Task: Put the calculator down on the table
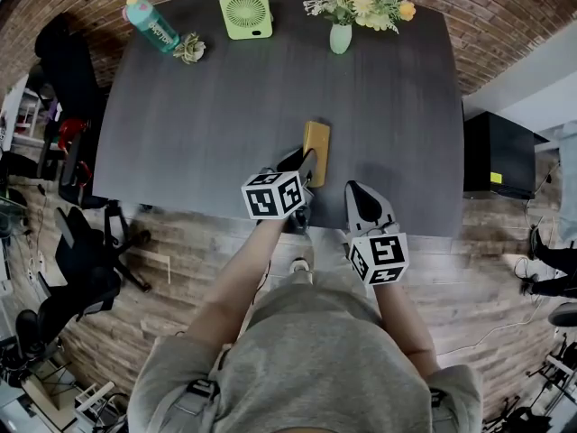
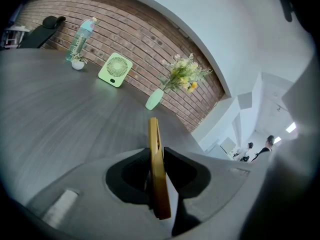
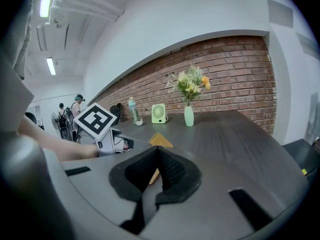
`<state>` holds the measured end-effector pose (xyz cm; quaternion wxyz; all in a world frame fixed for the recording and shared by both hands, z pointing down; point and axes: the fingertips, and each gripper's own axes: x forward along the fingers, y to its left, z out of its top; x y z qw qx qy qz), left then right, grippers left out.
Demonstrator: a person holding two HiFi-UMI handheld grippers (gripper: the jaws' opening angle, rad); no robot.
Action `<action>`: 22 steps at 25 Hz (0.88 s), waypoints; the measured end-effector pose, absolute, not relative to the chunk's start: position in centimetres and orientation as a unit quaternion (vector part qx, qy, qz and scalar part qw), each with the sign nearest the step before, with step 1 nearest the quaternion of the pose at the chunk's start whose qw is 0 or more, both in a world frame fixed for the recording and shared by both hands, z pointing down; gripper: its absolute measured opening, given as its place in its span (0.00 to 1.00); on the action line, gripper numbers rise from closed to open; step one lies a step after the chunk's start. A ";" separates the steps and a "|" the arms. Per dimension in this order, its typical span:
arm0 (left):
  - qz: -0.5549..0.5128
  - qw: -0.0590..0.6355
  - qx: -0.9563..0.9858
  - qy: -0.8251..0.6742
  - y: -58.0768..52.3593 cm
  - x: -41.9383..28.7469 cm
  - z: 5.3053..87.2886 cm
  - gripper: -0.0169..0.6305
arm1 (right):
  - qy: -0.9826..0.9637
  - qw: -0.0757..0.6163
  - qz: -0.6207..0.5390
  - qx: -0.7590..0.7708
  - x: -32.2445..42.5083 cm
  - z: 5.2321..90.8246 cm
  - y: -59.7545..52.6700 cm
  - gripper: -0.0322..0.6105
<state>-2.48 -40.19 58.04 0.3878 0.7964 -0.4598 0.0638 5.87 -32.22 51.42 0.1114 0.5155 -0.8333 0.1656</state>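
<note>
A flat yellow calculator hangs over the near edge of the dark grey table. My left gripper is shut on its near end. In the left gripper view the calculator stands edge-on, clamped between the two black pads of that gripper. Whether it touches the tabletop I cannot tell. My right gripper hovers just right of it at the table's front edge, jaws shut on nothing. In the right gripper view the shut right gripper points past a corner of the calculator.
Along the far edge stand a teal bottle, a small potted plant, a green desk fan and a vase of flowers. A black cabinet stands right of the table, office chairs to its left.
</note>
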 end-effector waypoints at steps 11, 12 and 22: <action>0.066 0.408 0.781 -0.469 -41.0 -2.3 59.0 0.16 | -0.832 0.113 0.162 0.518 6.6 51.4 -32.7 0.05; 0.068 0.408 0.779 -0.472 -41.0 -2.5 59.1 0.16 | -0.832 0.114 0.162 0.518 6.6 51.4 -32.7 0.05; 0.077 0.408 0.771 -0.482 -41.2 -3.3 59.9 0.17 | -0.834 0.116 0.162 0.515 6.7 51.5 -32.7 0.05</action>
